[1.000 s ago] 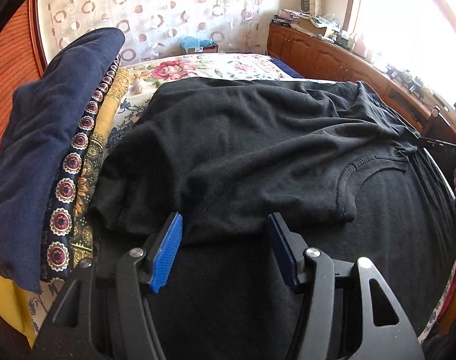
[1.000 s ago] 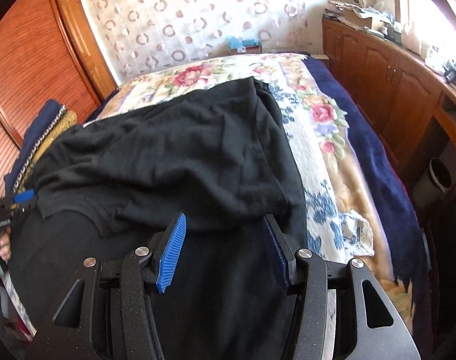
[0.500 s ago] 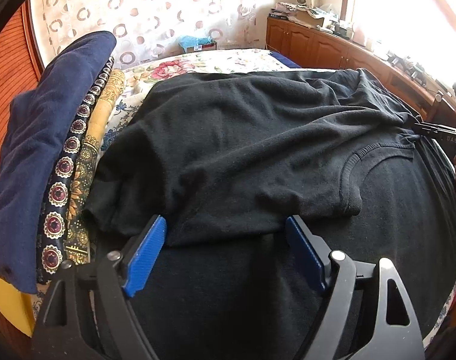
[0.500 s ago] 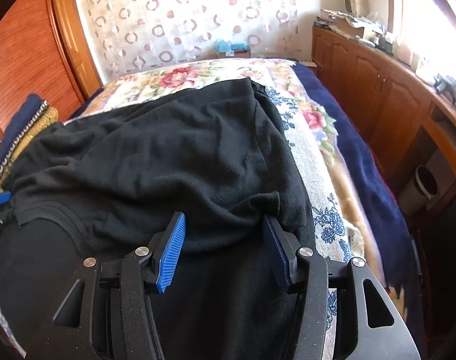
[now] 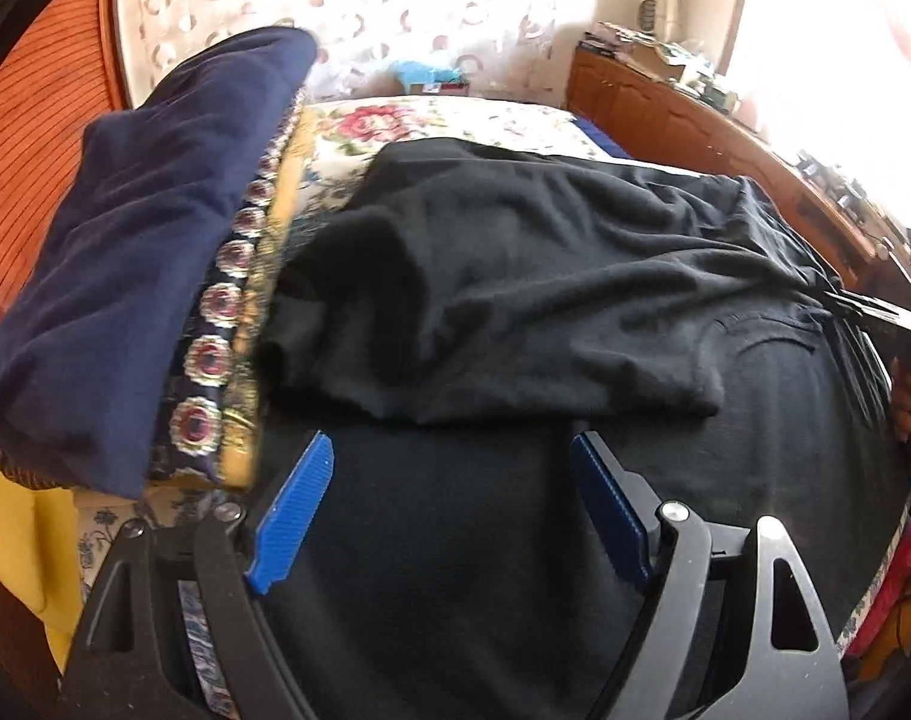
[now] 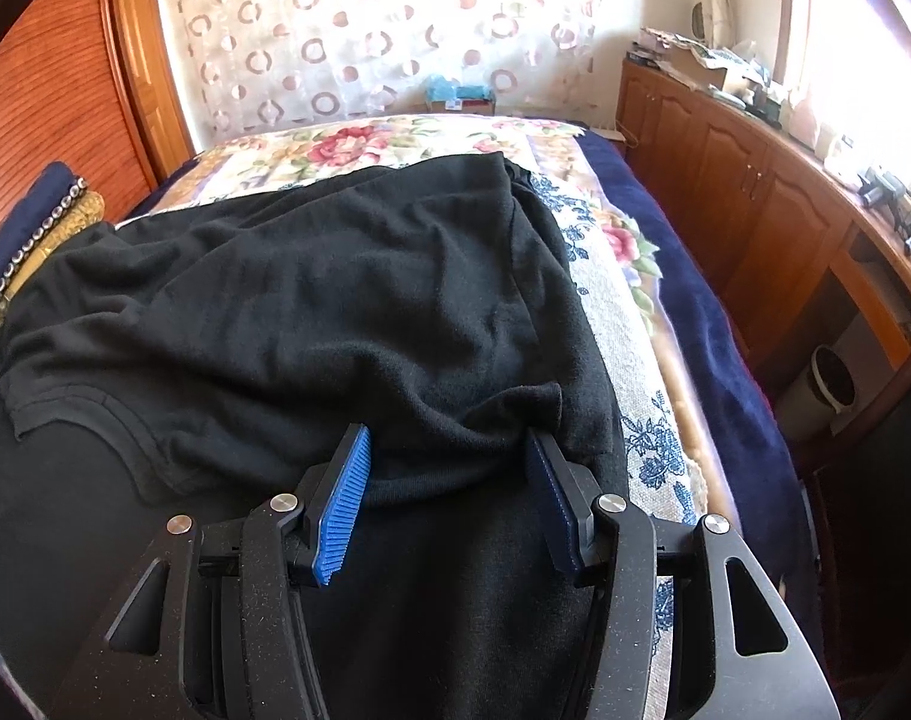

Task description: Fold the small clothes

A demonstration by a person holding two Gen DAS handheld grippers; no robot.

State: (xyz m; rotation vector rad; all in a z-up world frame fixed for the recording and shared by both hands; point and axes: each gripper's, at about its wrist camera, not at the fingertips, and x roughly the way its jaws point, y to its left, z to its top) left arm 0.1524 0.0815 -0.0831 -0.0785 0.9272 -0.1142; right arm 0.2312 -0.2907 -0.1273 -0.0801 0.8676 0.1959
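**Black garment folded across the bed, both tools at its near edge**

A black garment [image 6: 311, 300] is lying spread over the floral bedspread [image 6: 395, 138], its upper layer doubled back toward the camera so that a folded edge is running across the middle. The left tool [image 5: 452, 450] is standing wide apart just short of that edge, with nothing between its blue pads [image 5: 293, 510]. The right tool [image 6: 446, 444] is sitting about half spread, and a bunched fold of the garment is lying between its pads; whether they are pressing on it cannot be told. A stack of folded cloths [image 5: 155, 252] is resting beside the garment. On the floor by the wooden cabinets [image 6: 743, 204] a small bin [image 6: 830, 387] is standing; its contents cannot be made out.
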